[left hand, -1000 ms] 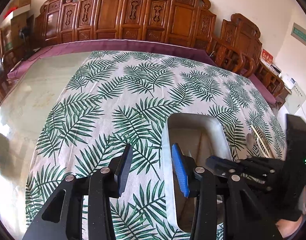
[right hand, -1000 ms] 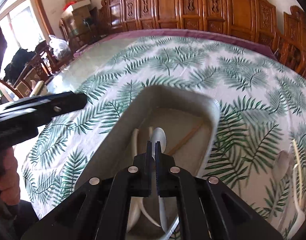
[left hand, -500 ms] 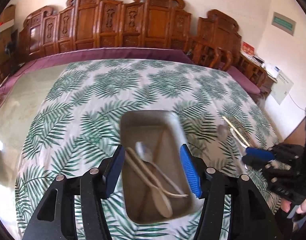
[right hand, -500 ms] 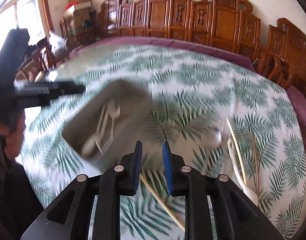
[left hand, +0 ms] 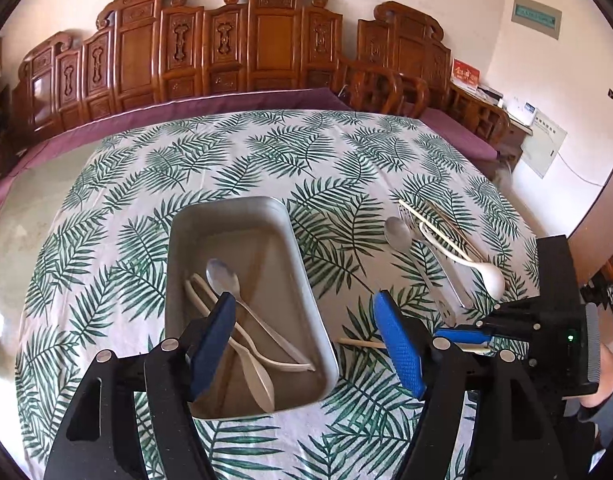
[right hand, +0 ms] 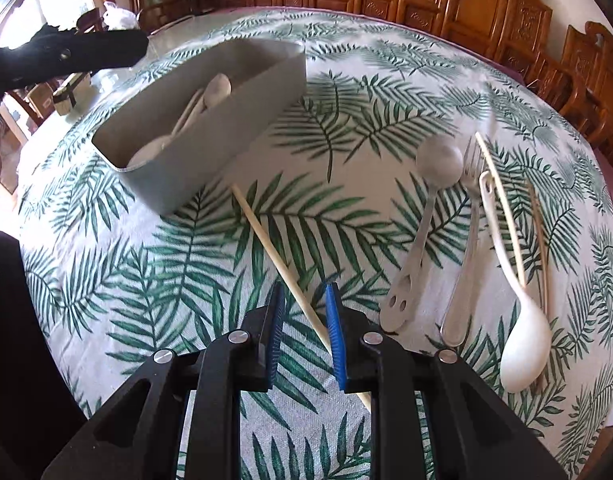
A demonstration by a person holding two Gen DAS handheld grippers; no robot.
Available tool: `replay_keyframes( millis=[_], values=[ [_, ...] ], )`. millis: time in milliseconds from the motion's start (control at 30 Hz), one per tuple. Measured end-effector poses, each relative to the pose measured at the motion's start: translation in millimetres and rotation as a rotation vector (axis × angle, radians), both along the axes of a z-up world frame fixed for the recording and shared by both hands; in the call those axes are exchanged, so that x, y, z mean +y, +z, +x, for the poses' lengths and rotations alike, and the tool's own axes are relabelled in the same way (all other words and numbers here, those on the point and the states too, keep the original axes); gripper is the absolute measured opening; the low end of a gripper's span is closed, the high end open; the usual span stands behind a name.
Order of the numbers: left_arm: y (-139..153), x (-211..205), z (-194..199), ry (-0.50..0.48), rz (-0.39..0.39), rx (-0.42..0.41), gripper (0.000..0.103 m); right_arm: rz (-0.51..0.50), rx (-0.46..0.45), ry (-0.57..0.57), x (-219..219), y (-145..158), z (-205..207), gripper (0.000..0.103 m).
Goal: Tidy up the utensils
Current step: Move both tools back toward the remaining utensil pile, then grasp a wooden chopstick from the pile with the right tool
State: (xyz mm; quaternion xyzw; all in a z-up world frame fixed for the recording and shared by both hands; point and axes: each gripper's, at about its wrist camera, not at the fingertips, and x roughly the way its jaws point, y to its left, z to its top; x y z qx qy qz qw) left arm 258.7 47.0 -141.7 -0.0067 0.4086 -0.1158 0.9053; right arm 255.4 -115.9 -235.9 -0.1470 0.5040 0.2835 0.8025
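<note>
A grey tray (left hand: 226, 208) on the leaf-print cloth holds a metal spoon (left hand: 222, 276), pale plastic spoons and a chopstick. My left gripper (left hand: 306, 340) hovers over the tray's near right corner; its jaws are opening and nothing is between them. One loose chopstick (right hand: 266, 236) lies on the cloth near the tray (right hand: 210, 156). My right gripper (right hand: 305, 334) stands low over it, open, with the stick running between the pads, unpressed. To the right lie a metal spoon (right hand: 438, 164), a fork (right hand: 470, 208), a white spoon (right hand: 522, 344) and more chopsticks (right hand: 502, 208).
Carved wooden chairs (left hand: 266, 40) line the far side of the round table. A purple cloth edge (left hand: 226, 100) shows beyond the leaf print. A person's hand (left hand: 602, 380) holds the right gripper at the right edge.
The right gripper left the tray, opened a little and came down over the loose chopstick. The left gripper swung across the tray and its jaws spread wider.
</note>
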Motion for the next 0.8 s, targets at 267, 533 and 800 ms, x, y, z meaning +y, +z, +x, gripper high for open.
replay_keyframes(
  millis=[267, 533, 800],
  values=[
    [-6, -6, -6, -0.004, 0.006, 0.008, 0.068, -0.047, 0.004, 0.054, -1, -7, -2, 0.021],
    [-5, -10, -25, 0.009, -0.006, 0.002, 0.068, -0.009, -0.006, 0.058, -15, 1, -10, 0.006],
    [-1, -30, -30, -0.004, 0.0, 0.02, 0.068, 0.114, -0.079, -0.09, -58, 39, 3, 0.006]
  ],
)
